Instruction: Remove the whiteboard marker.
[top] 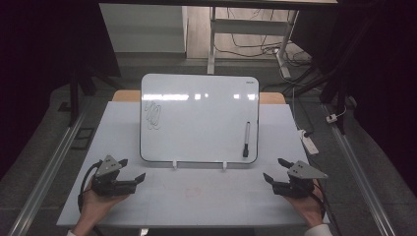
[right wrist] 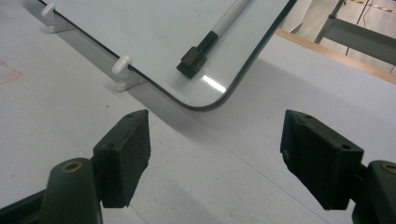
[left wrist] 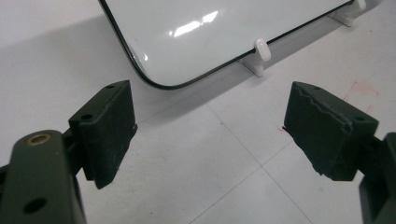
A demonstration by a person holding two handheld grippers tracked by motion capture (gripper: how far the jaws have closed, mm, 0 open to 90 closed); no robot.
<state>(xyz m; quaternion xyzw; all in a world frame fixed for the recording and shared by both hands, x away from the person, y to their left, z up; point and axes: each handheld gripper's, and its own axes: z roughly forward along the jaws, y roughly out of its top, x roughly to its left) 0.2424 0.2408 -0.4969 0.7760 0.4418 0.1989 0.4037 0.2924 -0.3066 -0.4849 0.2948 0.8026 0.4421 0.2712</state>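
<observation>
Both claws stand open with nothing between their jaws: the left gripper (top: 129,170) sits at the lower left of the high view, the right gripper (top: 278,169) at the lower right, each held by a hand (top: 96,206) coming in from the bottom edge. The right hand (top: 309,209) is partly cut off by that edge, and the cables trailing from both grippers run out of frame there.

A whiteboard (top: 199,118) lies propped in the middle of the white table (top: 206,201), its near edge resting on two small white clips (top: 174,164). In the left gripper view, the board's rounded near corner (left wrist: 159,81) fills the upper part of the frame, with one clip (left wrist: 261,51) just right of centre; the rest of the board is cut off at the top.

A marker (top: 246,139) lies on the board's lower right area, above and slightly left of the right gripper and well apart from it. Its long axis runs nearly straight up the frame, black cap end toward the near edge. In the right gripper view the marker (right wrist: 210,37) slants from upper right down to centre, its far end cut off.

A dark scribble (top: 153,115) marks the board's left side; its shape is hard to read. A faint reddish mark (top: 193,191) on the table between the grippers is too pale to make out.
</observation>
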